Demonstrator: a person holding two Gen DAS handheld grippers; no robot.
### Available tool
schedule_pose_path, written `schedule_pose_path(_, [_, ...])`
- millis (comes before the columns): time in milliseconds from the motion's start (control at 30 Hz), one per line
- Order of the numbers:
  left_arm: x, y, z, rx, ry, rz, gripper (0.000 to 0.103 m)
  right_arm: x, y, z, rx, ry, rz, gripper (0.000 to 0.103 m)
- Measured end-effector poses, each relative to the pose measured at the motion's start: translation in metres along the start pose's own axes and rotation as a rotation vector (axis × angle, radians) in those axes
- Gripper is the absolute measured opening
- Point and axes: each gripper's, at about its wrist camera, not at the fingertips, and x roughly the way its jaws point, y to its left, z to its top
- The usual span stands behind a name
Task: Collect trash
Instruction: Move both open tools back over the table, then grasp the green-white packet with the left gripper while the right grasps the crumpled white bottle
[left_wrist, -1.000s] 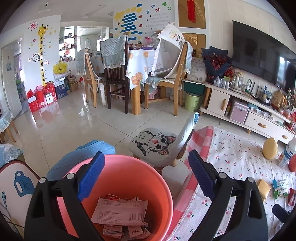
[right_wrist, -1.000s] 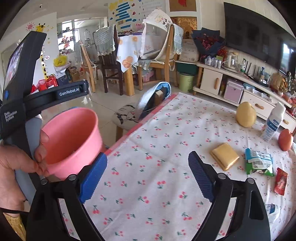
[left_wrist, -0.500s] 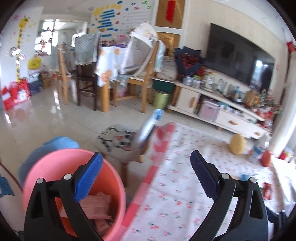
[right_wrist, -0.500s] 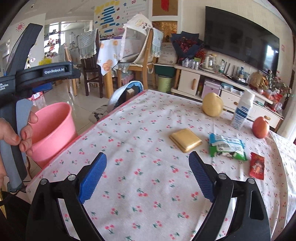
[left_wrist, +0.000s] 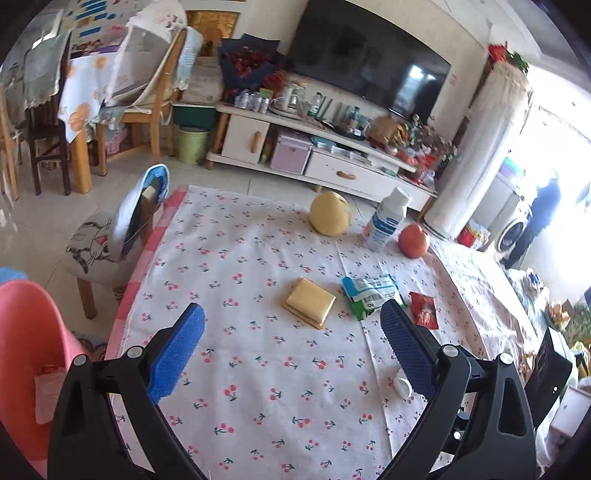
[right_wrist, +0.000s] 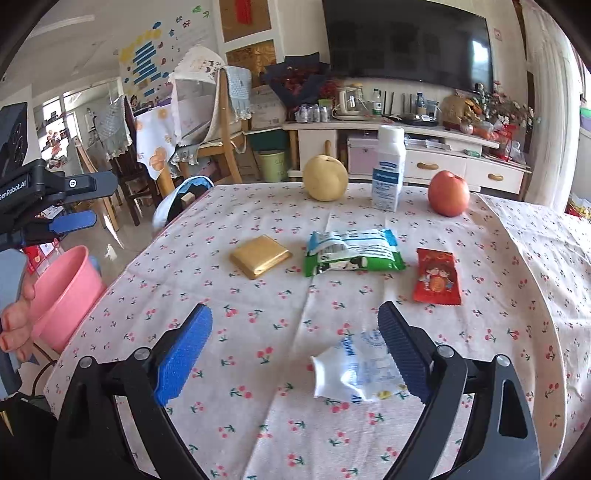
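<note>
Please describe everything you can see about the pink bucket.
The pink bucket is a round, smooth tub that looks like plastic, wider at the rim than lower down. It stands upright and open beside the left edge of the table, below the tabletop; its base is hidden. In the left wrist view, paper wrappers lie inside it. Whether it touches the table or the hand in front of it cannot be told.

Matt cotton-look cloth (right_wrist: 480, 258), glossy gold foil pkt (right_wrist: 260, 255), shiny plastic wrappers (right_wrist: 352, 252), smooth pink plastic bucket (right_wrist: 64, 295), textured blue tongs pads (right_wrist: 183, 360)
</note>
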Motion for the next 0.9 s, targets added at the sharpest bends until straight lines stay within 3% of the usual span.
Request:
schedule_pose_path(133, [0.023, -0.046, 0.011, 0.174, 0.053, -0.04, 0.096, 0.001, -0.031, -0.006, 0.043, 0.055, 0.009, 0.092])
schedule_pose_path(300, [0.078, -0.101, 0.01, 0.473, 0.162, -0.083, 0.096, 0.007, -0.057, -0.008, 0.068, 0.115, 0.012, 0.092])
schedule_pose_path(433, [0.115, -0.125, 0.004, 0.626, 0.188, -0.105, 0.096, 0.013, -0.077, -0.009, 0.097, 0.153, 0.03, 0.092])
schedule_pose_path(533, [0.146, -0.134, -0.001, 0.682, 0.21, -0.112, 0.096, 0.018, -0.083, -0.009, 0.101, 0.177, 0.045, 0.092])
schedule_pose_path(733, [0.192, -0.133, 0.005, 0.657, 0.246, -0.129, 0.096, 0.031, -0.078, -0.01, 0.085, 0.229, 0.119, 0.092])
schedule_pose_path(900, [0.218, -0.145, 0.001, 0.694, 0.271, -0.158, 0.096, 0.038, -0.062, -0.013, 0.032, 0.251, 0.144, 0.092])
